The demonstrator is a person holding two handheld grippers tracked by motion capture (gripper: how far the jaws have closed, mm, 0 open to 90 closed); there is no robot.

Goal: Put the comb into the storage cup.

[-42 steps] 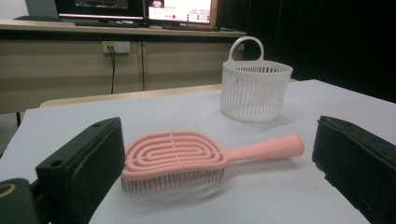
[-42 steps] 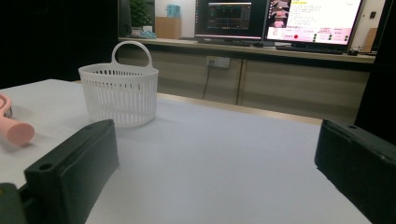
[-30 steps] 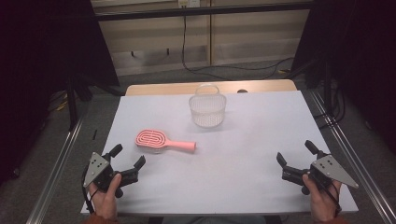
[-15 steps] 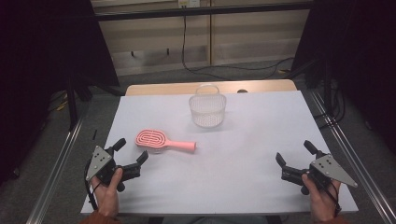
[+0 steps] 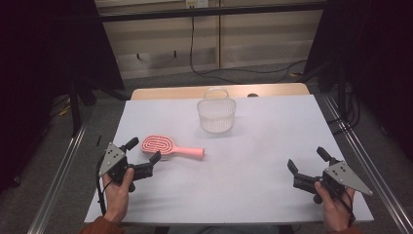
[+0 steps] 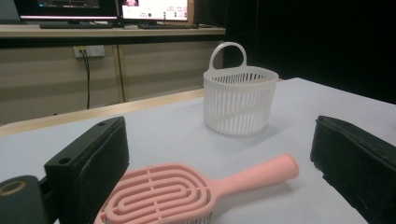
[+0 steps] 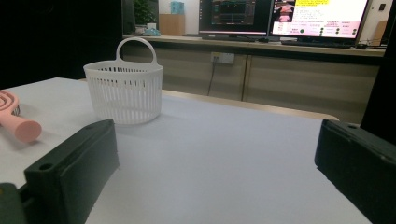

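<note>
- The left gripper (image 5: pixel 143 157) has slid a bit closer to the pink brush (image 5: pixel 168 148) than it was a moment ago — it looks like it is going for the brush.
- Its jaws are spread wide, with nothing between them yet.
- In the left gripper view the brush head (image 6: pixel 159 196) sits low between the two black jaws, close to the left one, and the handle (image 6: pixel 261 175) points off to the right.
- The brush lies flat on the white table (image 5: pixel 263 146), on the left side. It has not moved.
- The white basket (image 5: pixel 216 114) stands upright farther back, well apart from the brush. It is empty as far as I can see.
- The right gripper (image 5: pixel 307 165) rests near the right front corner, in the same spot as before, far from the brush. Its jaws are spread too — nothing in them.
- My guess: next the left gripper has to go a little more forward, so the jaws sit on both sides of the brush, then squeeze.
</note>
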